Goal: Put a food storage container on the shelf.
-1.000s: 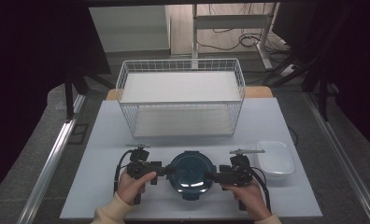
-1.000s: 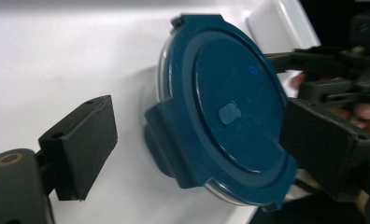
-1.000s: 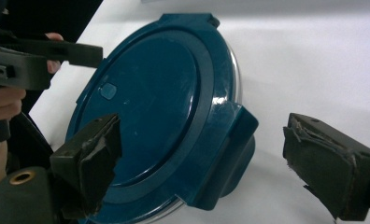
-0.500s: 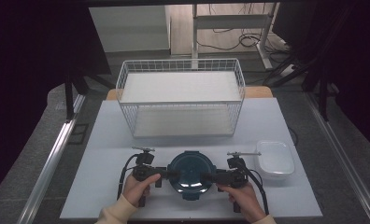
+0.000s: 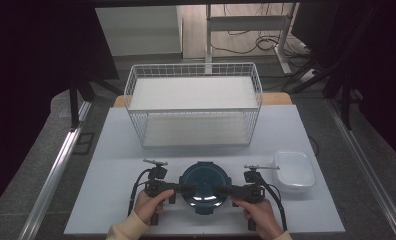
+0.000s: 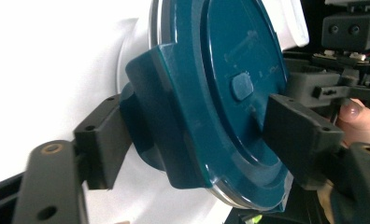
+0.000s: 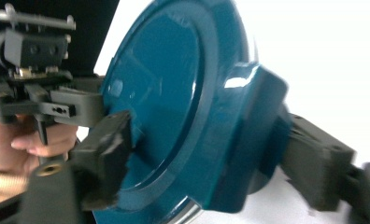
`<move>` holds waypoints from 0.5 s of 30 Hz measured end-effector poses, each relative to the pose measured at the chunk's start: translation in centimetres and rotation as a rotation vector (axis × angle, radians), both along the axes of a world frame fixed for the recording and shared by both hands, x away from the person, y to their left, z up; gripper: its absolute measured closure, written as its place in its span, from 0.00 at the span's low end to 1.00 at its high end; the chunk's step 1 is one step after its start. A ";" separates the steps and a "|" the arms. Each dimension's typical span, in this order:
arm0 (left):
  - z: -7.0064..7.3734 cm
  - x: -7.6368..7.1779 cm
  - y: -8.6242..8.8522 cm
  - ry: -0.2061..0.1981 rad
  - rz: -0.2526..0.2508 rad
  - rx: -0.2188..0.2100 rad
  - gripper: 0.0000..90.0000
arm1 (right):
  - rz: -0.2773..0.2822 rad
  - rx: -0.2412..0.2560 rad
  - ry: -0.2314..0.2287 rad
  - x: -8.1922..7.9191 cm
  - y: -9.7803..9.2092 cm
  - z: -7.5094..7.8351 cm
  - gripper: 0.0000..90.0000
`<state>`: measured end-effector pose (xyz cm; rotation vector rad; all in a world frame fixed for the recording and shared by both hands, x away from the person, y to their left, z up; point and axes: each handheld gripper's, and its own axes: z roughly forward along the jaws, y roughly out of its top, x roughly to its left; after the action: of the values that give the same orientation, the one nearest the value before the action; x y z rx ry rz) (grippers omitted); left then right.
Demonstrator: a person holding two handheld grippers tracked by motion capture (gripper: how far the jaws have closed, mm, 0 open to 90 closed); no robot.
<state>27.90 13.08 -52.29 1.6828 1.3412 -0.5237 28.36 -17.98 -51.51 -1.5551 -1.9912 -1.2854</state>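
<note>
Two grippers clamp one round lid (image 5: 204, 186) — dark teal, glossy.

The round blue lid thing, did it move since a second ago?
Hardly. The round blue lidded container stays between the left gripper and right gripper, both still clamped on its side latches; the hands shifted only slightly. The wire basket and white container stayed put.
</note>
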 end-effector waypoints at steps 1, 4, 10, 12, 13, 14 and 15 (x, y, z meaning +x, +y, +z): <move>0.0 0.0 0.0 0.008 0.012 -0.009 0.31 | -0.012 0.003 -0.005 -0.1 -0.2 0.1 0.31; -0.1 0.0 0.2 0.017 0.030 -0.024 0.34 | -0.022 0.008 0.011 -0.1 -0.3 0.2 0.32; 0.4 -0.4 0.4 -0.002 0.054 -0.024 0.39 | -0.030 0.009 0.007 -0.3 -0.4 0.5 0.35; 0.7 -0.6 0.4 -0.015 0.064 -0.021 0.40 | -0.037 0.017 0.003 -0.3 -0.5 0.6 0.37; 0.8 -0.7 0.5 -0.021 0.065 -0.020 0.41 | -0.042 0.021 0.004 -0.4 -0.6 0.7 0.39; 0.9 -0.7 0.5 -0.025 0.070 -0.019 0.42 | -0.045 0.028 0.003 -0.4 -0.7 0.8 0.40; 1.1 -0.8 0.5 -0.029 0.074 -0.017 0.43 | -0.048 0.032 0.001 -0.4 -0.7 0.9 0.41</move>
<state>27.11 13.56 -51.19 1.6148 1.3691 -0.4642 27.92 -18.70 -50.65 -1.5975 -1.9348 -1.3279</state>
